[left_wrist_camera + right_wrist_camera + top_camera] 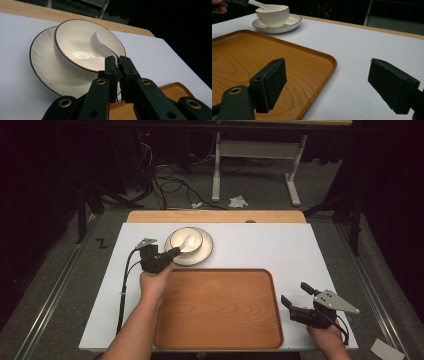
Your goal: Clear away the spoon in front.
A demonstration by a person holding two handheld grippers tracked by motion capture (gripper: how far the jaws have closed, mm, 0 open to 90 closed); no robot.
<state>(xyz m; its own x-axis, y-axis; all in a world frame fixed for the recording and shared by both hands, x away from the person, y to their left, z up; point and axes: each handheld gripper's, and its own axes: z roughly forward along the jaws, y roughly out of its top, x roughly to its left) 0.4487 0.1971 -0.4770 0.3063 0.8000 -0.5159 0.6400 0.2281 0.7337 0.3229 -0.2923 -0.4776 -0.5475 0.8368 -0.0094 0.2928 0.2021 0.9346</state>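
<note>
- Spoon (98, 45) is lying in the white bowl (75, 45), its scoop end down inside and its handle rising over the bowl's near rim.
- Left gripper (117, 65) is clamping the spoon's handle; its two black jaws are sitting almost together with the handle pinched between them.
- Bowl is standing upright on a white saucer (41, 57) with a dark edge line; the saucer is resting on the white table top (17, 82).
- From the high view, bowl (186, 241) and saucer (206, 249) are sitting at the far left of the table top (280, 245), just beyond the far left corner of the wooden tray (220, 307).
- Left gripper (172, 253) is reaching from the near left toward the bowl, the hand hovering above the tray's far left corner.
- Right gripper (295, 295) is resting at the near right, just beside the tray's right edge, jaws spread wide with nothing between them.
- Right gripper view is looking across the tray (249, 57) toward the bowl (273, 15) at the far left; the table under its jaws is bare.
</note>
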